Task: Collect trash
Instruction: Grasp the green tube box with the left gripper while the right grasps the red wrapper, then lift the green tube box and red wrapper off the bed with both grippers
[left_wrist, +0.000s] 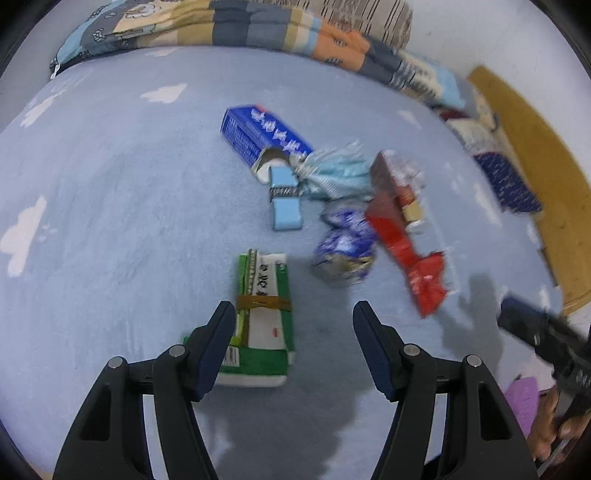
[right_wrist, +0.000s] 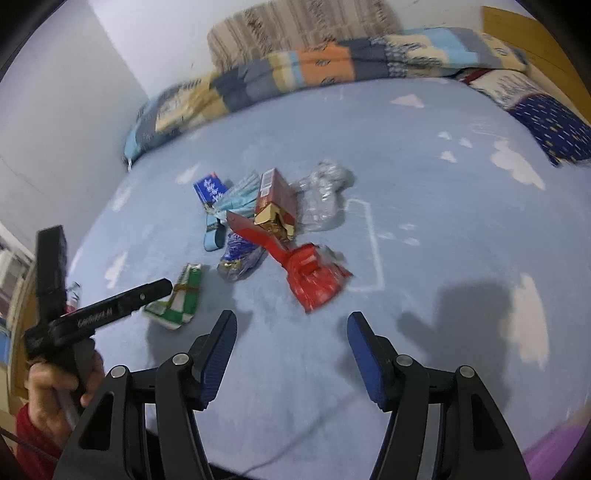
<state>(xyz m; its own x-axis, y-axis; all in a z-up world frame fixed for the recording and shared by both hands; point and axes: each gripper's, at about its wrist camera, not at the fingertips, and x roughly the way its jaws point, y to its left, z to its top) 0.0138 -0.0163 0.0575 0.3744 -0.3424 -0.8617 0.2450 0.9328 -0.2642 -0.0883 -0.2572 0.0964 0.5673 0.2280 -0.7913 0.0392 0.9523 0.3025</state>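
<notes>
Left wrist view: low, close above green packet (left_wrist: 264, 317), facing quilt (left_wrist: 236, 27) | Right wrist view: higher, farther back, right of it, same facing | Shared: bed sheet (left_wrist: 110, 206), trash pile (right_wrist: 273, 229), quilt.

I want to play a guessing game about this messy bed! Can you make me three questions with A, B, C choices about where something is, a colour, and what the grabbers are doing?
1. Which trash lies nearest the left gripper?
A. green-and-white packet
B. blue box
C. red wrapper

2. What colour is the band round that packet?
A. pink
B. brown
C. white

3. How is the right gripper?
A. shut on a box
B. open, holding nothing
C. shut on a wrapper

Answers: 1 A, it sits beside the left finger; 2 B, a brown band crosses its middle; 3 B, its fingers stand wide apart over bare sheet.
</notes>
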